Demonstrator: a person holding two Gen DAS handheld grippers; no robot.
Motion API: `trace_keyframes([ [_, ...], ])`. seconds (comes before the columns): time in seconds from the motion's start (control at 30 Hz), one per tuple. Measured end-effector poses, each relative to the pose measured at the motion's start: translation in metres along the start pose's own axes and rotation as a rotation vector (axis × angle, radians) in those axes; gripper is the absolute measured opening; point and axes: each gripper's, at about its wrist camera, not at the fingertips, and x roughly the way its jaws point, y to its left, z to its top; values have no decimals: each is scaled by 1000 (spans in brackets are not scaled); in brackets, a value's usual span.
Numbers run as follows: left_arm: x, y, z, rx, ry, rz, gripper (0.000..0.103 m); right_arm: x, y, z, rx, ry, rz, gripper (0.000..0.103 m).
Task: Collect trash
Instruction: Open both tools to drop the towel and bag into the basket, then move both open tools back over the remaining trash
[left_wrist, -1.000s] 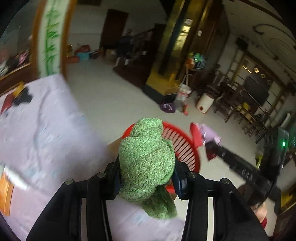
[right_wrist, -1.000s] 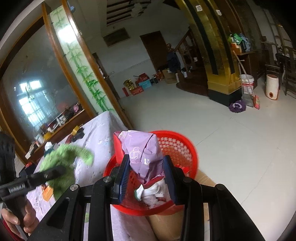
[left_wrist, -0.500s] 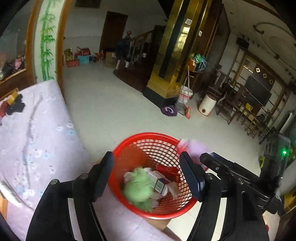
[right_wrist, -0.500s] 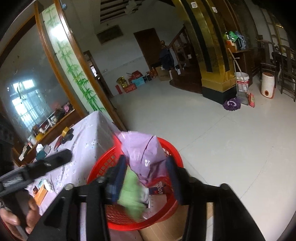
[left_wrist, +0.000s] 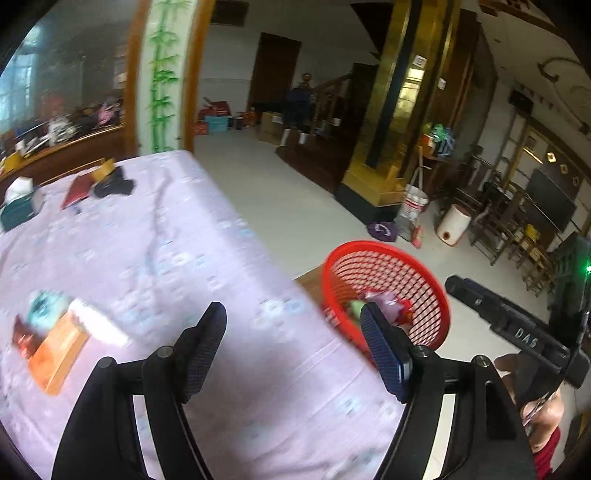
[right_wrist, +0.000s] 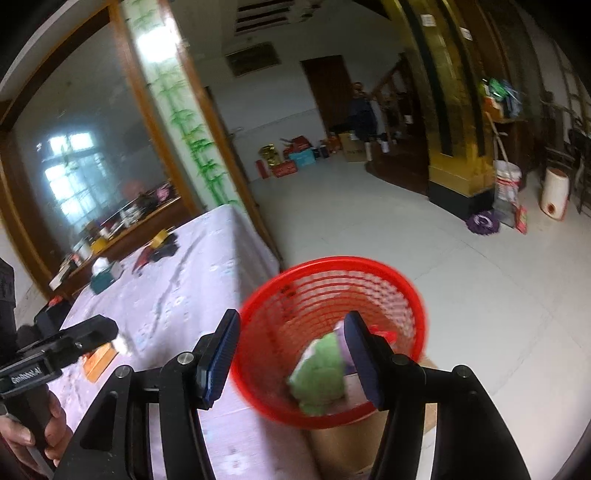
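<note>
Trash: a fuzzy green knitted cloth (right_wrist: 320, 373) lies inside the round red plastic mesh basket (right_wrist: 373, 266), with a crumpled pale purple wrapper (right_wrist: 345, 345) touching it on its far side. The basket sits on a brown cardboard box (right_wrist: 369, 439) just off the table edge. In your left wrist view the same basket (left_wrist: 428, 266) shows to the right, with only a sliver of the green cloth (left_wrist: 355, 306) and the purple wrapper (left_wrist: 386, 298) visible above your right-hand finger pad.

Your left hand-held gripper (left_wrist: 295, 345) has its jaws opening, pads well apart, nothing between them; behind the gap you see only the lilac patterned tablecloth (left_wrist: 155, 236) on the table. Your right hand-held gripper (right_wrist: 291, 350) also has its jaws opening, nothing pressed by the pads; the basket interior shows through the gap and the green cloth lies below, apart from the pads.

More trash left on the table: an orange flat packet (left_wrist: 55, 356) with a white strip (left_wrist: 98, 321) and a blurred teal scrap (left_wrist: 46, 304) near the left edge. At the far end: a teal tissue box (left_wrist: 18, 208), a dark red flat booklet (left_wrist: 77, 188), and a black cloth lump (left_wrist: 112, 186) just beside it.

Your right hand (left_wrist: 543, 398) shows low at the right of the left view, wrapped on its handle; your left hand (right_wrist: 35, 428) shows low at the left of the right view.
</note>
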Motion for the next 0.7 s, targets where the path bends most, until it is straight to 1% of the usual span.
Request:
trace_keyframes([
  [0.17,-29,45,-23,-48,4,71,74,2,46,-9,-82,19,62,63],
  [0.27,-46,84,-36,-105,5,125,75,7,75,-16,-126,54,114,63],
  [0.37,-64,128,-46,-184,0,184,75,12,100,-23,-172,71,142,63],
  [0.43,-70,152,-50,-215,4,226,75,15,116,-27,-196,86,168,63],
  [0.5,-68,177,-50,-215,36,249,74,19,130,-29,-201,99,199,63],
  [0.57,-62,194,-50,-206,61,269,74,23,138,-31,-206,109,210,63],
  [0.7,-40,221,-50,-209,122,242,74,27,152,-36,-223,123,217,63],
])
